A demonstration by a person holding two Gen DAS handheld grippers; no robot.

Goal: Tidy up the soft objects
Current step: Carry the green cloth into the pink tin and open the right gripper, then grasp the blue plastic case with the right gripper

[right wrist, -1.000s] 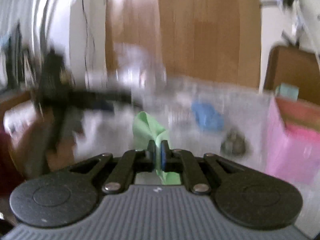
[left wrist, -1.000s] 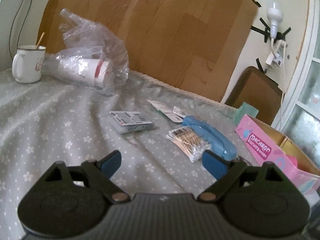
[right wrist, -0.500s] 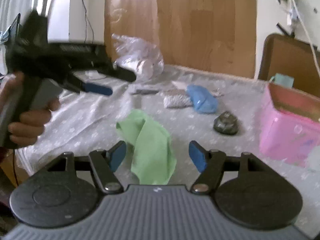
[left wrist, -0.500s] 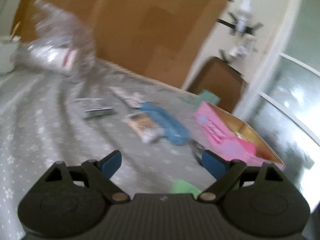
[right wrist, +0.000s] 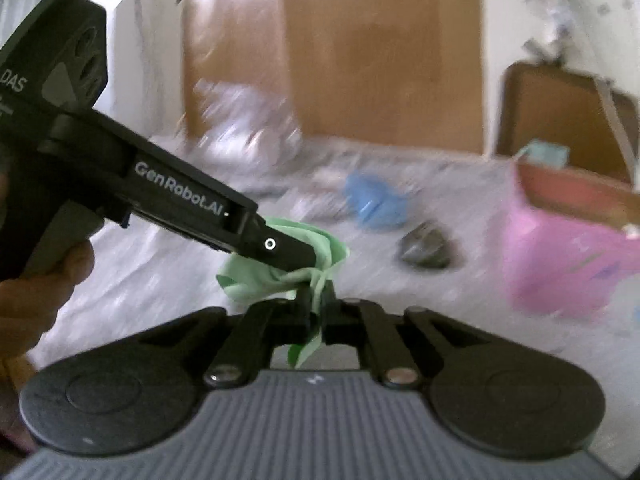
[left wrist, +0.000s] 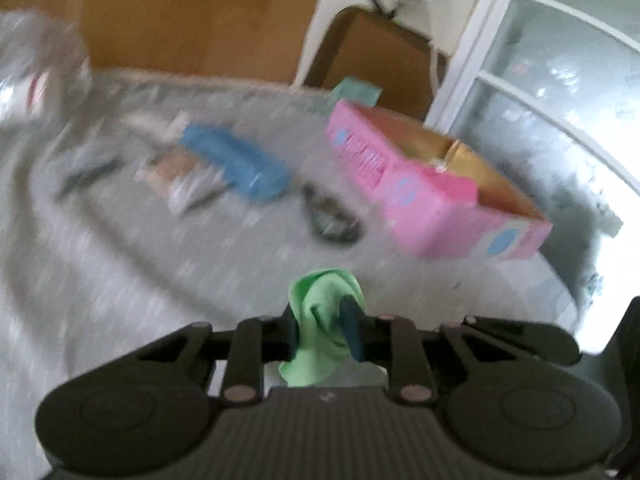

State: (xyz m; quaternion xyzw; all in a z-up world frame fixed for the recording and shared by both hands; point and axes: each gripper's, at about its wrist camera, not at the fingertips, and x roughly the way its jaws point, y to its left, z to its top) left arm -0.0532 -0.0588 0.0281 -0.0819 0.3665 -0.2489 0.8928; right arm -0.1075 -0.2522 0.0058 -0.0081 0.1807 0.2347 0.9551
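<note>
A light green cloth (left wrist: 320, 292) hangs just above the grey flowered tablecloth (left wrist: 120, 260), held by both grippers at once. My left gripper (left wrist: 322, 320) is closing on a bunched fold of it, which is pinched between the blue pads. In the right wrist view the left gripper (right wrist: 296, 256) reaches in from the left and bites the green cloth (right wrist: 256, 280). My right gripper (right wrist: 318, 304) is closing on a thin edge just below it. A hand (right wrist: 36, 292) grips the left tool's handle.
An open pink box (left wrist: 420, 196) with a gold inside stands at the right. A blue soft item (left wrist: 240, 164), a dark bundle (left wrist: 332, 220) and a small packet (left wrist: 180, 176) lie mid-table. A clear plastic bag (left wrist: 36, 72) sits far left, a brown chair (left wrist: 380, 48) behind.
The left gripper swung right toward the pink box and shut on the green cloth. The right gripper opened, dropped its earlier grip, then shut again on the cloth's edge.
</note>
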